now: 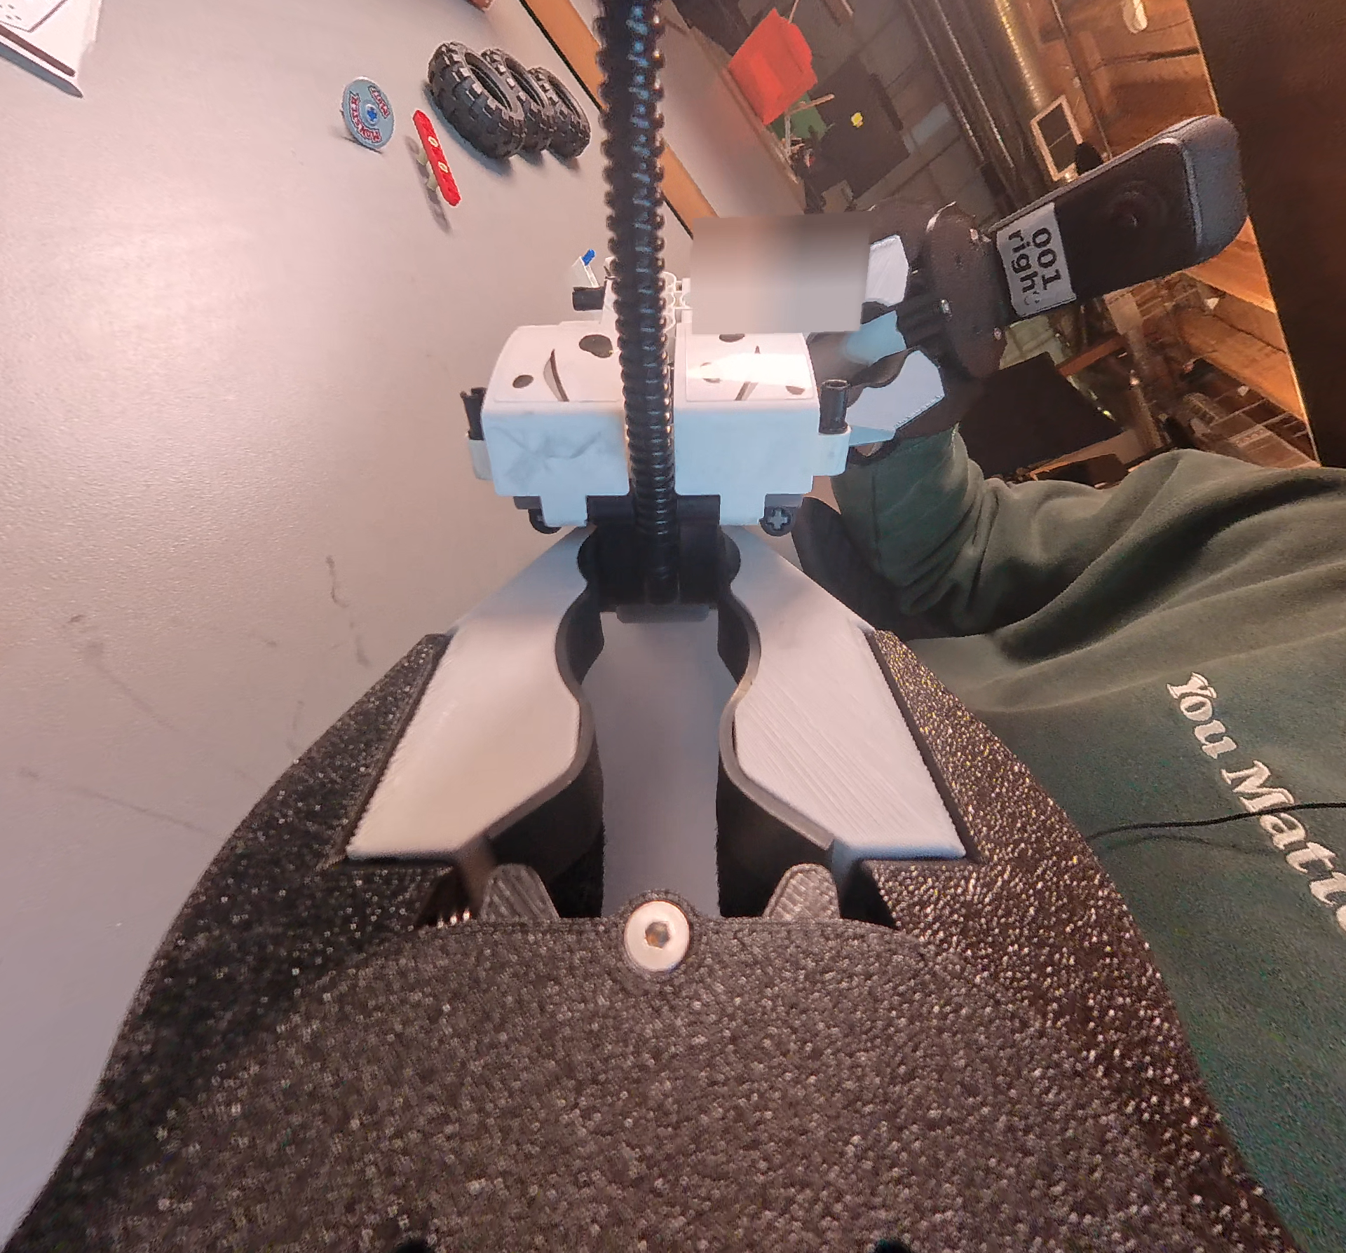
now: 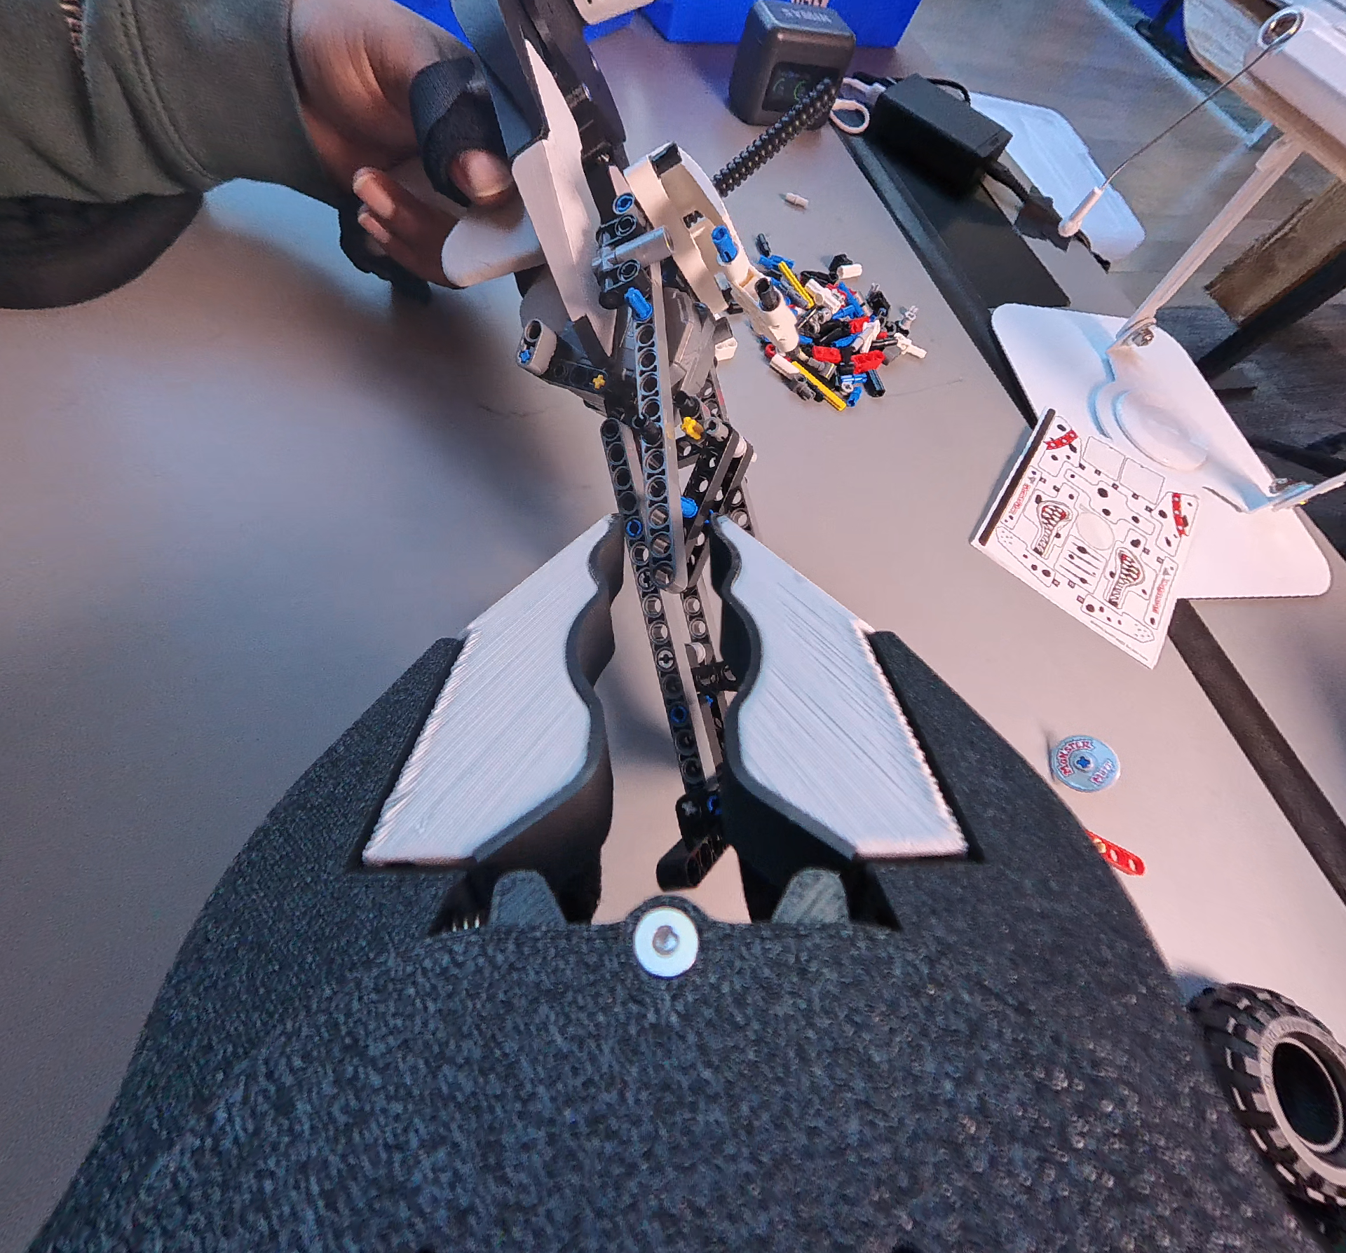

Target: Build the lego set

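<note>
Black tyres [image 1: 506, 100] (three) beside red beam [image 1: 435, 157], loose pieces [image 2: 830, 337] heaped

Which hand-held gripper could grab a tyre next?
Probably the right hand-held gripper: both clamp the lego model, but a black tyre lies beside the right one, while the left hand-held gripper sits farther from the tyres.

Left gripper [image 1: 659, 566] & right gripper [image 2: 666, 548] are same build: black grainy body w/ one silver hex screw in the middle, two pale grey ribbed fingers [image 1: 510, 694] w/ black wavy inner edge. Each one carries a black camera housing [image 1: 1136, 213] on a round black plate w/ a white label. The person wears a dark green sweatshirt [image 1: 1092, 635] w/ white print, thin black cable across it, & a black strap [image 2: 448, 111] over the fingers.
</note>
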`<state>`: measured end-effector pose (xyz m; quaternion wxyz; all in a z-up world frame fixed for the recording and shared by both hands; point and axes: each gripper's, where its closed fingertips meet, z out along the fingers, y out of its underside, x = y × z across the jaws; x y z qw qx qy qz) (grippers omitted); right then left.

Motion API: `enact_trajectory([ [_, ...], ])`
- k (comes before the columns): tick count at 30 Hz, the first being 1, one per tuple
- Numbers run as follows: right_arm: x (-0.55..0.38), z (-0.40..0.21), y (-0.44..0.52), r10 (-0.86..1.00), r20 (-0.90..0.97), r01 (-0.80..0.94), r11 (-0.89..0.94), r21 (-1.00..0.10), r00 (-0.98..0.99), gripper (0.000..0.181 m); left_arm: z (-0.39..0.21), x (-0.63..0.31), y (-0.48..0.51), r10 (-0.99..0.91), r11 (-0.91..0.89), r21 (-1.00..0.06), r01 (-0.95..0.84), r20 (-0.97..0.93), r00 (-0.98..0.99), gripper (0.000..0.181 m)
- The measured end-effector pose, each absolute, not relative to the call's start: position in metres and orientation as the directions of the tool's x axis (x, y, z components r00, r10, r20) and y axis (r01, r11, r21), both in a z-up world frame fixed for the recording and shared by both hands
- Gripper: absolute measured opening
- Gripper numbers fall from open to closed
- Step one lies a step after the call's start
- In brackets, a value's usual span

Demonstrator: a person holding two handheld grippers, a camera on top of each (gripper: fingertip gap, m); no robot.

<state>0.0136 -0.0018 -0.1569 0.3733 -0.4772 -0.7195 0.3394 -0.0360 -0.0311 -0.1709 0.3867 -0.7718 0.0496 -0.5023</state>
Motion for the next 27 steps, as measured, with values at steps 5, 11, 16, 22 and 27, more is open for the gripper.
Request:
enact_trajectory([
  [5,0.016,-0.152,0.001,0.945,0.199,0.418,0.296,-0.859,-0.26,0.031,-0.171,-0.036,-0.032,-0.466,-0.701,-0.643,0.308,0.74,0.486,0.026],
  [11,0.021,-0.149,0.002,0.952,0.135,0.417,0.244,-0.876,-0.276,0.043,-0.172,-0.033,-0.04,-0.53,-0.684,-0.697,0.213,0.676,0.512,0.026],
  [16,0.026,-0.156,-0.006,0.938,-0.044,0.447,0.122,-0.886,-0.343,0.065,-0.173,-0.022,-0.054,-0.648,-0.634,-0.771,0.054,0.569,0.506,0.026],
  [22,0.032,-0.181,-0.041,0.868,-0.158,0.54,0.141,-0.83,-0.47,0.08,-0.176,-0.009,-0.069,-0.761,-0.552,-0.829,-0.093,0.455,0.462,0.026],
  [27,0.034,-0.187,-0.053,0.844,-0.198,0.56,0.139,-0.817,-0.498,0.068,-0.177,-0.007,-0.073,-0.795,-0.508,-0.851,-0.131,0.405,0.451,0.026],
])
